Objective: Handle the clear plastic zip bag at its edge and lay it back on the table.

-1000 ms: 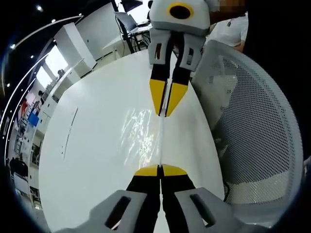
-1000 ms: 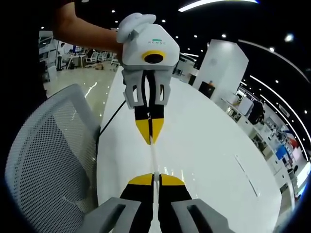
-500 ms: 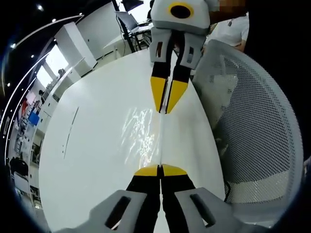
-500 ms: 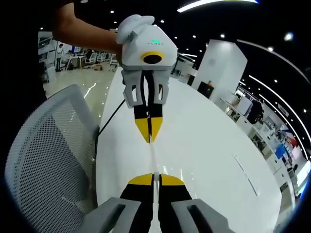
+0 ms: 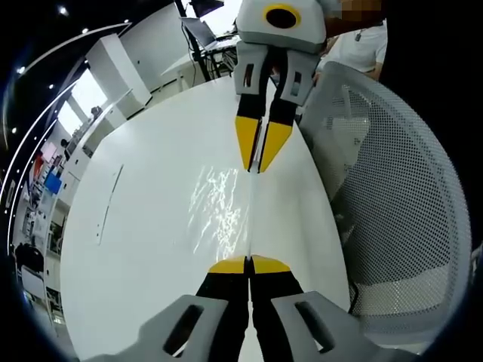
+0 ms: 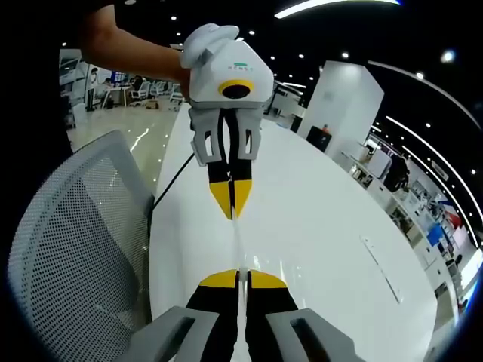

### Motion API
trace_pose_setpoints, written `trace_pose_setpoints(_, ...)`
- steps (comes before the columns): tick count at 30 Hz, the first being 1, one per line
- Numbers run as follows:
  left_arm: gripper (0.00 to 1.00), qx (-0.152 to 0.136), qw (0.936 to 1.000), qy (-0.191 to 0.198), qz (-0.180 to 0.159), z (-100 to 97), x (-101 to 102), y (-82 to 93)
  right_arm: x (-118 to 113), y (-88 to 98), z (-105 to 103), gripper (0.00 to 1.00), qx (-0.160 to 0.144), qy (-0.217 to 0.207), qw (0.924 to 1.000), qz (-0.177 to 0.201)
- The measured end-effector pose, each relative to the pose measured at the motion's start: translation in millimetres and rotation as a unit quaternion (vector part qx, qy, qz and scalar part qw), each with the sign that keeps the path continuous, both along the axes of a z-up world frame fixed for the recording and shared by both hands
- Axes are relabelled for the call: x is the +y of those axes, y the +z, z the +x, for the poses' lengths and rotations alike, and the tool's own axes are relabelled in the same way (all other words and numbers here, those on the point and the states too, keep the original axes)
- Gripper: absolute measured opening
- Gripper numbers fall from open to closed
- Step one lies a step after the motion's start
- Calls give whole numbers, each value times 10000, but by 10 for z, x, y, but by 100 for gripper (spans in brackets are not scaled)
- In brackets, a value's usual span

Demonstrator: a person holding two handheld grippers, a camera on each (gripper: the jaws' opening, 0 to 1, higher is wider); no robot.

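The clear zip bag (image 5: 250,215) hangs stretched edge-on, a thin shiny strip above the white table (image 5: 151,226).

Open-plan office: white oval table (image 5: 143,226), white mesh chair (image 5: 392,196) beside it, bright windows (image 5: 75,105), ceiling spotlights (image 6: 450,57), glossy floor (image 6: 113,121), distant desks.

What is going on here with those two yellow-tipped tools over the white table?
A person holds a claw in each hand, facing each other above the white table. The left claw and the right claw are each shut on one end of a clear plastic zip bag, stretched edge-on between them. A white mesh chair stands beside the table.
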State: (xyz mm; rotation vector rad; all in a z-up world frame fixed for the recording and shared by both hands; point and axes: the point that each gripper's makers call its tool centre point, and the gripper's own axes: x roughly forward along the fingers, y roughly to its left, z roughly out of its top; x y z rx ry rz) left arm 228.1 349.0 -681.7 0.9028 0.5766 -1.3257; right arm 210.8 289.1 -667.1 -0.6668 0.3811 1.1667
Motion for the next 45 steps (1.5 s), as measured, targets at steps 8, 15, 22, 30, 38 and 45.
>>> trace_pose_setpoints(8,0,-3,10000,3,-15,1,-10,3,-9,3,-2,0,-1,-10,10000,0)
trace_pose_setpoints(15,0,-8,10000,0,-16,4,-18,7,-17,8,0,0,-1,-30,10000,0)
trace_pose_setpoints(22,0,-111,9999,-5,-42,19,-58,130,-68,116,24,0,-92,-80,9999,80)
trace_pose_setpoints(30,0,-130,9999,17,-25,1,-66,119,-66,100,12,0,-103,-51,9999,80)
trace_pose_setpoints(38,0,-93,10000,34,-13,-10,-43,106,-42,86,-7,0,-75,-30,9999,96)
trace_pose_setpoints(45,0,-77,10000,34,-3,-17,-31,95,-35,70,-18,0,-63,-43,9999,108)
